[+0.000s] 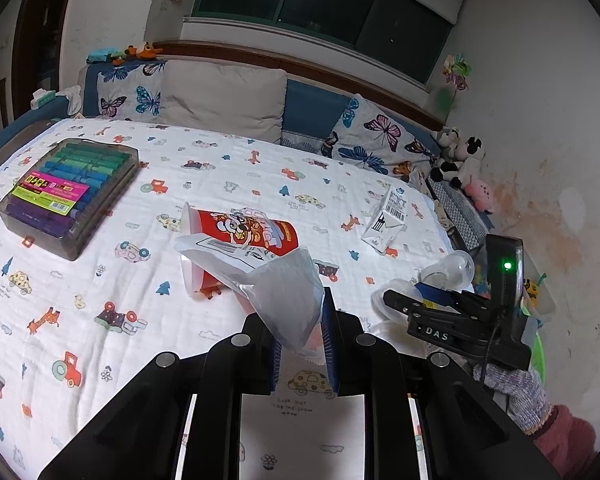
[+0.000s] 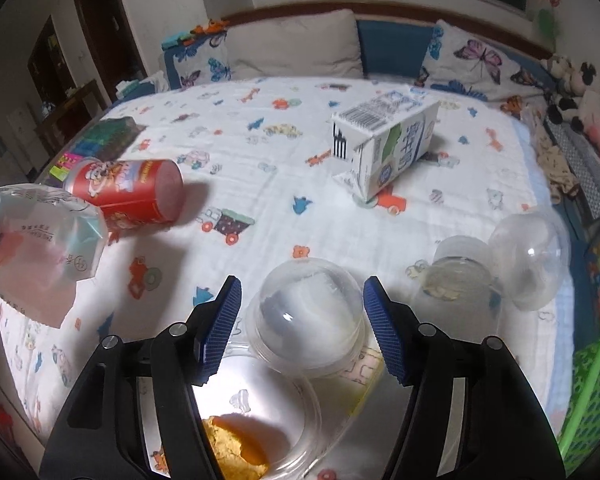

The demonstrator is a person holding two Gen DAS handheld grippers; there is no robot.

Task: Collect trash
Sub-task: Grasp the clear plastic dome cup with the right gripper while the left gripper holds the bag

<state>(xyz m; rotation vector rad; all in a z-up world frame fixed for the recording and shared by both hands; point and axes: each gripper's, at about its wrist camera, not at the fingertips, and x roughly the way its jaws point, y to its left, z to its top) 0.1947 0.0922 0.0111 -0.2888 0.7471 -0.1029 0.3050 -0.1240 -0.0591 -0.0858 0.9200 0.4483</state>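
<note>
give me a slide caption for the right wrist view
Open right gripper straddling a clear dome lid on the bed.

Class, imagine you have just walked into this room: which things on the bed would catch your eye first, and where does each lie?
The red snack can stands out most, lying on its side in the middle of the cartoon-print sheet. The left gripper holds a crumpled white plastic bag up just in front of it. Nearer the bed's right edge, the right gripper straddles a clear dome container, with a white milk carton tipped over beyond.
</note>
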